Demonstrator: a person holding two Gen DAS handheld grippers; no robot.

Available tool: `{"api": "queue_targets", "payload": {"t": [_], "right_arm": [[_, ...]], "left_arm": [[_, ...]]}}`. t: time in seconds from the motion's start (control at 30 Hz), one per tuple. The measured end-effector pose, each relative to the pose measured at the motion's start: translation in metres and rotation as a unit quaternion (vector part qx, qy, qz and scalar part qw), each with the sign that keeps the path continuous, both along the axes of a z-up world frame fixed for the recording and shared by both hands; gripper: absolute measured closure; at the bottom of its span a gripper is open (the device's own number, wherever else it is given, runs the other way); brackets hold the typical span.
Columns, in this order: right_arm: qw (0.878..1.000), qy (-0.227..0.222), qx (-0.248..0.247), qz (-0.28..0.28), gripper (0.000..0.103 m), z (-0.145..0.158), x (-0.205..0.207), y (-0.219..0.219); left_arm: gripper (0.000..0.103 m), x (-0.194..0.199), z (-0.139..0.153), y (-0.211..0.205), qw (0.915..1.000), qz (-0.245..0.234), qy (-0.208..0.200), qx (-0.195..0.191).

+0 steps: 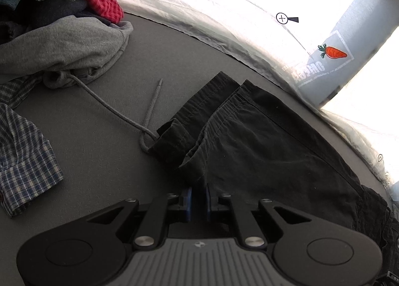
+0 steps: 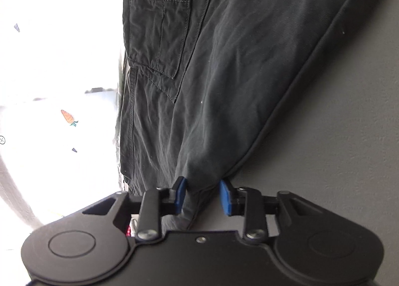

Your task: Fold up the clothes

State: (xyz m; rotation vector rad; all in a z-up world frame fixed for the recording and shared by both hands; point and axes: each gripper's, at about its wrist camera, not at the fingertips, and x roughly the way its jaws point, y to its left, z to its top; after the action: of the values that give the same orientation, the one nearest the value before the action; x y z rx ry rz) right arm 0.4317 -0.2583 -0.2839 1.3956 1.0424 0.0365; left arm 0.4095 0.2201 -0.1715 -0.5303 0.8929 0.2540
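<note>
Tabletop (image 1: pixel 104 161) grey and matte, carrying the whole job: most of it left, by the look of things — an unsorted heap (image 1: pixel 49 11) of clothes at the far left corner, with a grey hoodie (image 1: pixel 64 49) slumped on top, its drawstring (image 1: pixel 124 116) trailing across the bare surface and tucking under the work piece, and a blue plaid shirt (image 1: pixel 27 151) crumpled nearer by, none of it folded.

Black cargo trousers (image 1: pixel 261 141) in hand now, spread along the tabletop's far edge and seemingly already doubled leg over leg — hems stacked at one end, a patch pocket (image 2: pixel 159 34) facing up in the right wrist view. Probably one garment mid-fold, further folds still to make.

Fabric thin, creased, faded charcoal, with neat seam stitching; likely limp and quick to slide.

Left claw (image 1: pixel 198 201) narrow, pinched on a ridge of trouser cloth. Right claw (image 2: pixel 202 196) partly parted, a gathered tuck of the same trousers between its blue pads (image 2: pixel 180 195); firm grip or not, cannot tell
</note>
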Motion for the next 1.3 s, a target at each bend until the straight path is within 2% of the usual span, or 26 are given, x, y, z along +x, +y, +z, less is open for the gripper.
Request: {"api": "queue_targets", "payload": {"t": [0.03,0.13,0.23,0.37,0.5,0.6,0.73,0.87,0.93,0.97,1.0,1.07,1.2,1.3], "right_arm": [[1.0,-0.003,0.008,-0.002,0.087,0.002,0.001,0.0],[0.999,-0.015,0.027,-0.013,0.095,0.009,0.004,-0.002],[0.998,-0.035,0.045,-0.027,0.098,0.018,0.009,-0.005],[0.997,-0.06,0.04,-0.032,0.099,0.03,0.021,-0.004],[0.997,-0.067,0.034,-0.033,0.099,0.031,0.023,0.001],[0.998,-0.064,0.013,-0.019,0.099,0.031,0.027,0.007],[0.995,-0.078,-0.056,0.017,0.098,0.038,0.04,0.02],[0.991,-0.065,-0.109,0.043,0.094,0.036,0.055,0.035],[0.987,-0.039,-0.143,0.064,0.077,0.034,0.057,0.041],[0.985,-0.027,-0.157,0.073,0.078,0.032,0.058,0.044],[0.986,-0.024,-0.149,0.074,0.084,0.03,0.054,0.045],[0.988,-0.013,-0.131,0.077,0.09,0.027,0.047,0.046],[0.986,-0.002,-0.13,0.105,0.103,0.027,0.031,0.054],[0.984,0.002,-0.131,0.119,0.103,0.03,0.024,0.058]], "left_arm": [[0.094,0.0,0.002,0.0,1.0,-0.001,-0.004,-0.002],[0.097,0.004,0.011,0.001,0.9997,-0.004,-0.02,-0.011],[0.099,0.012,0.026,0.001,0.9987,-0.007,-0.047,-0.016],[0.099,0.028,0.044,0.004,0.9958,-0.011,-0.087,-0.029],[0.099,0.042,0.042,0.002,0.9957,-0.015,-0.09,-0.014],[0.099,0.047,0.025,0.005,0.9969,-0.008,-0.076,-0.02],[0.098,0.047,0.001,0.009,0.9985,-0.009,-0.051,-0.015],[0.095,0.041,-0.031,0.016,0.9995,0.004,-0.011,-0.03],[0.092,0.034,-0.041,0.017,0.9995,0.007,0.005,-0.031],[0.092,0.03,-0.044,0.017,0.9995,0.007,0.006,-0.031],[0.092,0.024,-0.044,0.016,0.9995,0.007,0.001,-0.029],[0.092,0.015,-0.043,0.017,0.9996,0.005,0.008,-0.029],[0.092,0.0,-0.041,0.018,0.9994,0.003,0.014,-0.032],[0.092,-0.004,-0.039,0.017,0.9993,0.0,0.021,-0.03]]}}
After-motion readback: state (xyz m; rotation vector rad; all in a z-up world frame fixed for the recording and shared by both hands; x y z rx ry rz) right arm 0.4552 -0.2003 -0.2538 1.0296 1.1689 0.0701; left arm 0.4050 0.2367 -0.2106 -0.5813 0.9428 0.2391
